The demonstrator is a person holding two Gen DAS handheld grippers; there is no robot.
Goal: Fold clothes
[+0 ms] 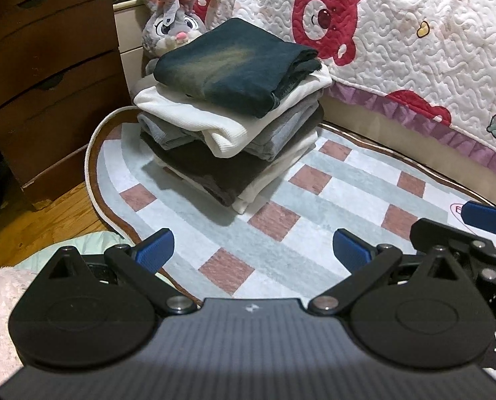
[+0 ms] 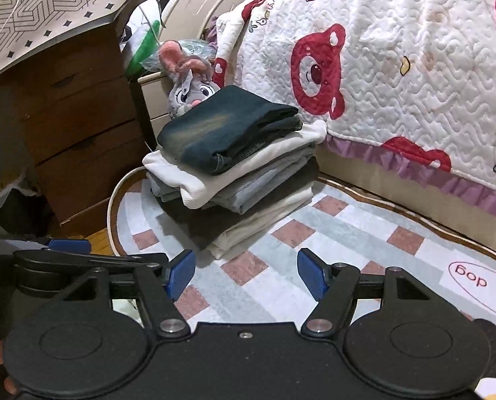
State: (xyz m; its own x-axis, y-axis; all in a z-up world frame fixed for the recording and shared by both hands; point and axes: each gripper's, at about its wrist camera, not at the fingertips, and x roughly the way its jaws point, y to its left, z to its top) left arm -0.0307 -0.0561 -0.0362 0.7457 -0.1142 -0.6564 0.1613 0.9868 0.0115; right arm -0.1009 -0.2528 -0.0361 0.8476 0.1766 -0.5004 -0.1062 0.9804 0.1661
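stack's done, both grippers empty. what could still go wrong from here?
1. The stack of folded clothes leans, its layers offset; the dark jeans on top overhang the white garment, so a nudge might slide them off.
2. The left hand-held gripper and right hand-held gripper, both open, sit close together; they could knock each other.
3. The stack stands against the plush rabbit, which could tip onto it.
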